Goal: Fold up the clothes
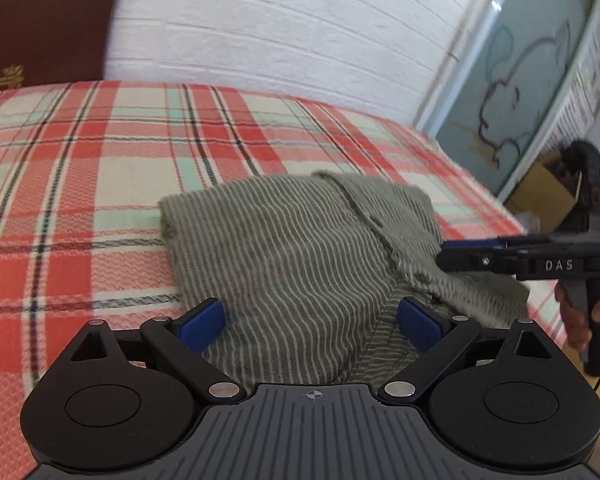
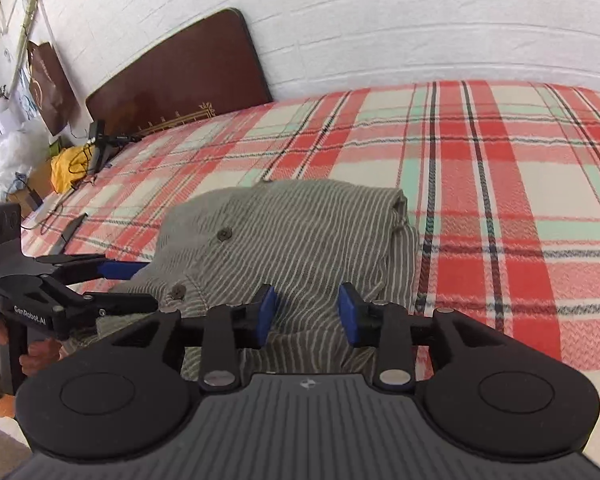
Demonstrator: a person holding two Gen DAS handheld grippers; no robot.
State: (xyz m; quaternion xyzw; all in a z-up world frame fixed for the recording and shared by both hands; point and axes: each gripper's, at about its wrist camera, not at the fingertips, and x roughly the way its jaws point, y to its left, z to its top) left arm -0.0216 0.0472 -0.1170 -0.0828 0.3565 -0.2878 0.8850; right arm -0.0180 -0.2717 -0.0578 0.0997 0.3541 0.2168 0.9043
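A grey-green striped shirt [image 1: 300,248] lies folded into a thick bundle on the plaid bed cover [image 1: 80,152]. Two buttons show on its near left part in the right wrist view [image 2: 292,232]. My left gripper [image 1: 311,328] stands wide open over the bundle's near edge, its blue pads clear of the cloth on either side. My right gripper [image 2: 308,316] is open, with a narrower gap; striped cloth lies between and below its pads without being pinched. Each gripper shows in the other's view: the right one [image 1: 460,252] at the shirt's right side, the left one [image 2: 146,286] at its left side.
The bed cover [image 2: 500,160] runs back to a white brick wall and a brown headboard [image 2: 180,76]. A black flat object [image 2: 70,232] and cables lie on the bed's far left. A yellow cloth [image 2: 66,168], bags, a cardboard box [image 1: 548,196] and a glass door [image 1: 520,80] flank the bed.
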